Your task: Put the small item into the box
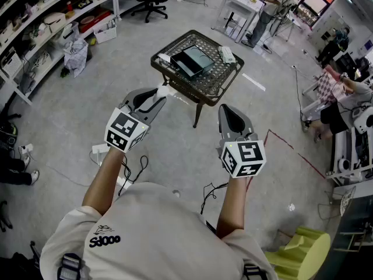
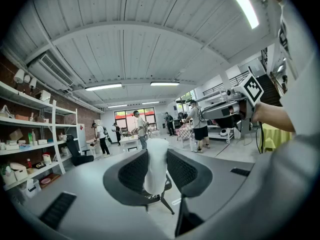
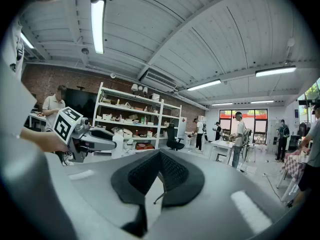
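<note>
The left gripper (image 2: 155, 159) is clamping the small white item (image 2: 155, 173) between its dark, ribbed pads (image 2: 132, 172). The item is standing upright in the grip, and its rounded top is poking above the jaw tips. The right gripper (image 3: 159, 158) is carrying nothing. Its jaws are resting together at the tips, with only floor showing through the sliver below them.

In the head view the item (image 1: 163, 90) is showing as a pale nub at the nose of the left gripper (image 1: 158, 94). The right gripper (image 1: 228, 111) is hanging level beside it, the two apart from each other. Both are being held out in front of the person, over bare floor. So the item is sitting in the air, well apart from the dark box (image 1: 192, 62), which is lying on the wire-mesh table (image 1: 217, 79) ahead.

The item is looking light and smooth-sided. It may be a small plastic bottle or a roll of soft material, but the view is too blurred to settle which. Either way it is likely yielding a little under pressure. A moderate squeeze across its middle, where the pads are sitting now, seems the right hold. A harder pinch is risking a dent, or the item slipping upward out of the grip.
</note>
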`<state>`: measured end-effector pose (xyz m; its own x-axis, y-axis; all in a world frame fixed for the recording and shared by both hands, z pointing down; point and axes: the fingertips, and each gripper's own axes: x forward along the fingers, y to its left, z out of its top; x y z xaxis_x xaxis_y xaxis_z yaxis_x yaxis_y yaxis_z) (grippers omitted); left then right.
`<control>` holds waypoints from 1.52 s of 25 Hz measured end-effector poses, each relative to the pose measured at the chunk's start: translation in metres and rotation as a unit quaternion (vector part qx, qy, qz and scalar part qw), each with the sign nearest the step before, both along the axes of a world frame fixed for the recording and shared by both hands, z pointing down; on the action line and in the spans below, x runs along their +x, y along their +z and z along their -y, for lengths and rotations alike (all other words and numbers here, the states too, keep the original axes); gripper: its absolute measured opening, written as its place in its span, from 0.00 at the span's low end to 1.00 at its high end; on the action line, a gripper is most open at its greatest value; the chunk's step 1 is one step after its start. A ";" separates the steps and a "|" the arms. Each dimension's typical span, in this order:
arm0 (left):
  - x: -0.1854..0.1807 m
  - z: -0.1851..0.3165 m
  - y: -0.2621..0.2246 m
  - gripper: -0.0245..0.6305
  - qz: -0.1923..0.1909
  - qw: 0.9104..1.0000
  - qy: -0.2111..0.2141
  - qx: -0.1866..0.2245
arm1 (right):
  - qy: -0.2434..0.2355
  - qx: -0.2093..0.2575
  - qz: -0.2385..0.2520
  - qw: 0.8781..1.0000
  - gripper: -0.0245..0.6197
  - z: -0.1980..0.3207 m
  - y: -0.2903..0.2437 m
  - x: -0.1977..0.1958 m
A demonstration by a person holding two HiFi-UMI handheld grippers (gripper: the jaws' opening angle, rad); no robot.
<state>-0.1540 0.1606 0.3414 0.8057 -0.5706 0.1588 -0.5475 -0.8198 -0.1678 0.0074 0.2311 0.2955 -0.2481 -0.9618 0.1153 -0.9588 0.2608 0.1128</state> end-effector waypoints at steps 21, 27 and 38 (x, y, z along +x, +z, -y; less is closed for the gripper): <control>-0.025 0.012 -0.001 0.23 0.004 0.999 0.048 0.007 | 0.008 0.008 0.005 1.000 0.05 0.019 -0.001 -0.029; -0.051 0.028 0.012 0.23 0.007 0.999 0.047 -0.009 | 0.022 0.011 0.009 1.000 0.05 0.024 0.005 -0.047; -0.062 0.049 0.020 0.23 0.006 0.999 0.049 -0.016 | 0.027 0.010 0.016 0.999 0.05 0.045 0.013 -0.058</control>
<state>-0.2161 0.1117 0.3613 0.8558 -0.4829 0.1854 -0.4617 -0.8747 -0.1471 -0.0506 0.1865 0.3083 -0.1990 -0.9759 0.0899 -0.9745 0.2068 0.0872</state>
